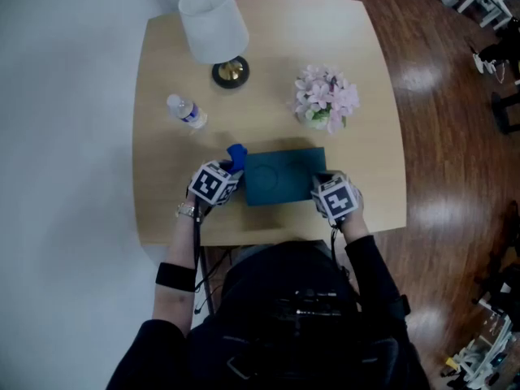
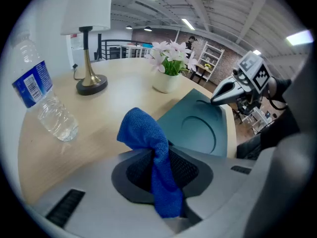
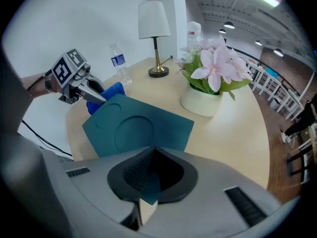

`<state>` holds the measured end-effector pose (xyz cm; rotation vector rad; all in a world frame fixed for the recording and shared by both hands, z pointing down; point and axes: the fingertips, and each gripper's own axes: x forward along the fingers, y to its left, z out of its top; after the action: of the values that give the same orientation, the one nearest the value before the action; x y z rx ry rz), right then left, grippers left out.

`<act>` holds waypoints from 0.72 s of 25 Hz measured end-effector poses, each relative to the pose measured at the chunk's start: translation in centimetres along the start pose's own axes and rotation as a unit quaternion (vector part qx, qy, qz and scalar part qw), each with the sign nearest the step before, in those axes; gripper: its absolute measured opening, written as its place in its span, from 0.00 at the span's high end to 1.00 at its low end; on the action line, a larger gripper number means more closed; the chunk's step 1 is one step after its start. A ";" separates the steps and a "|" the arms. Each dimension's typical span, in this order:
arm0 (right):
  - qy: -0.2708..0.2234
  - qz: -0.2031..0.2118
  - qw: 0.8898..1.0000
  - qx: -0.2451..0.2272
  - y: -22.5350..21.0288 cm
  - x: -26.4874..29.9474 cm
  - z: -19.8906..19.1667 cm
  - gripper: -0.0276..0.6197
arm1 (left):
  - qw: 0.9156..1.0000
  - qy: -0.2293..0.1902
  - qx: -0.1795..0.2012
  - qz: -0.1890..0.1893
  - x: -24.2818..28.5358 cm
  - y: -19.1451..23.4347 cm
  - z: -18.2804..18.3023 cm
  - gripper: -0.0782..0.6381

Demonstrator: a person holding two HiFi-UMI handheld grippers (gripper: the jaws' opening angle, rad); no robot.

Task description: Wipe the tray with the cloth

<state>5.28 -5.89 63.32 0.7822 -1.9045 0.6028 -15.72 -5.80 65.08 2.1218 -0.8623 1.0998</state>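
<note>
Cloth (image 2: pixel 148 143) sits pinched in left gripper (image 1: pixel 227 173), lower end hidden; right gripper (image 1: pixel 323 187) clamps tray (image 1: pixel 280 177), covering its near-right corner.

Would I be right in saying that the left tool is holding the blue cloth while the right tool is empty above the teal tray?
Not quite. The right tool is not empty: its jaws are closed on an edge of the teal tray, as the right gripper view shows. The rest is right: the left tool is holding the blue cloth.
</note>
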 end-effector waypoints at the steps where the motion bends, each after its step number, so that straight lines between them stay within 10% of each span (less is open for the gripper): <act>1: -0.001 0.001 1.000 0.003 -0.1 0.0 0.0 0.95 | 1.000 0.005 0.009 -0.010 0.0 -0.3 -0.2 0.77; 9: -0.019 0.006 0.999 0.027 -0.7 -0.1 -0.1 0.95 | 0.987 0.056 0.096 -0.113 -0.7 -7.2 -4.6 0.77; 18: -0.018 0.011 0.999 0.037 -0.7 -0.3 -0.1 0.94 | 0.988 0.062 0.067 -0.125 -1.5 -10.8 -9.3 0.77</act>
<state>5.95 -6.27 63.16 0.8257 -1.9346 0.6794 -12.52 8.11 66.14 2.1733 -0.4610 1.1690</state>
